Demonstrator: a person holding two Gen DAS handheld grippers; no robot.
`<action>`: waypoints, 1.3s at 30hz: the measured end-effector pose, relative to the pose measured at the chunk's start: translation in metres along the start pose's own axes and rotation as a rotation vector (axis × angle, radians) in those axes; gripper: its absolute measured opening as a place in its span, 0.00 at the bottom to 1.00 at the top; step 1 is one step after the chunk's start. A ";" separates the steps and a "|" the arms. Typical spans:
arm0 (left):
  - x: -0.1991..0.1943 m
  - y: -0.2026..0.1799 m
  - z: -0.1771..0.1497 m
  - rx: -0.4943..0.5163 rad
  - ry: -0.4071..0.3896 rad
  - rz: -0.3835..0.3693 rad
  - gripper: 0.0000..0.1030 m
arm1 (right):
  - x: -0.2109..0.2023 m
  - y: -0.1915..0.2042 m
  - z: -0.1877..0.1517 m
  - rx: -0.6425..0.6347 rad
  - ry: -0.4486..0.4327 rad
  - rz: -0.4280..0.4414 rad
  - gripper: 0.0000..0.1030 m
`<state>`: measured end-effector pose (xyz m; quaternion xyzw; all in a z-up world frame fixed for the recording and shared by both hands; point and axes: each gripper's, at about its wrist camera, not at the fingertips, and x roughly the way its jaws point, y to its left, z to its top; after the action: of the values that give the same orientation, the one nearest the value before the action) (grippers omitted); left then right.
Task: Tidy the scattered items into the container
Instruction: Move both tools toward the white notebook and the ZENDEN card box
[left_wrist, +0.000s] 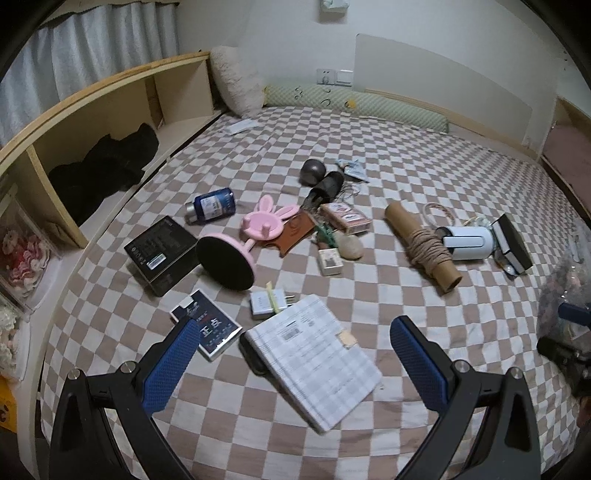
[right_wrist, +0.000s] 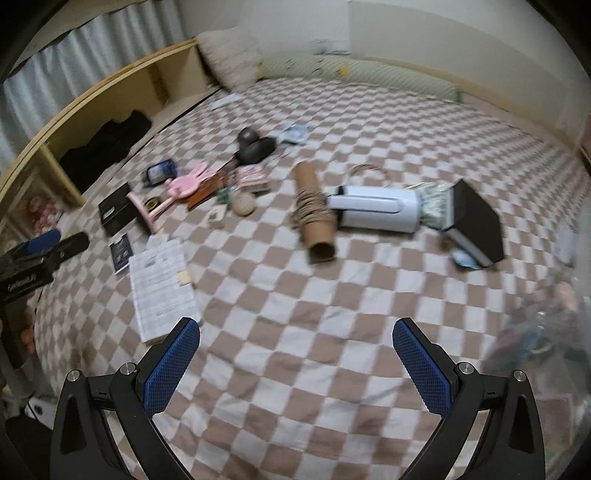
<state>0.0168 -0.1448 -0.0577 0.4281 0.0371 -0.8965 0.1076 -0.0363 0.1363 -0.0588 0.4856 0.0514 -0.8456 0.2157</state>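
- Scattered items lie mid-frame on the checkered bed (left_wrist: 332, 129): a notebook (left_wrist: 314, 363), a black box (left_wrist: 162, 254), a pink rabbit mirror (left_wrist: 240, 247), and a cardboard tube (right_wrist: 314, 210) touching a white cylinder (right_wrist: 373, 208).
- Left tongs (left_wrist: 295, 365) hover apart over the notebook; right tongs (right_wrist: 297, 365) hover apart over bare bedding.
- A clear bag (right_wrist: 543, 332), possibly the container, sits blurred at the right edge.

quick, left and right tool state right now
Left tool: open, holding nothing, above the notebook.
Right tool: open, holding nothing.
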 end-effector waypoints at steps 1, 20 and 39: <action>0.002 0.002 0.000 -0.001 0.005 0.006 1.00 | 0.005 0.005 0.000 -0.018 0.009 0.005 1.00; 0.029 0.036 0.005 -0.058 0.046 0.047 1.00 | 0.083 0.108 -0.023 -0.355 0.001 0.129 1.00; 0.084 0.079 0.009 -0.042 0.050 0.237 1.00 | 0.144 0.184 -0.021 -0.380 -0.003 0.235 1.00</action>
<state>-0.0233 -0.2372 -0.1153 0.4493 0.0074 -0.8656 0.2209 -0.0060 -0.0690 -0.1684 0.4377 0.1526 -0.7904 0.4006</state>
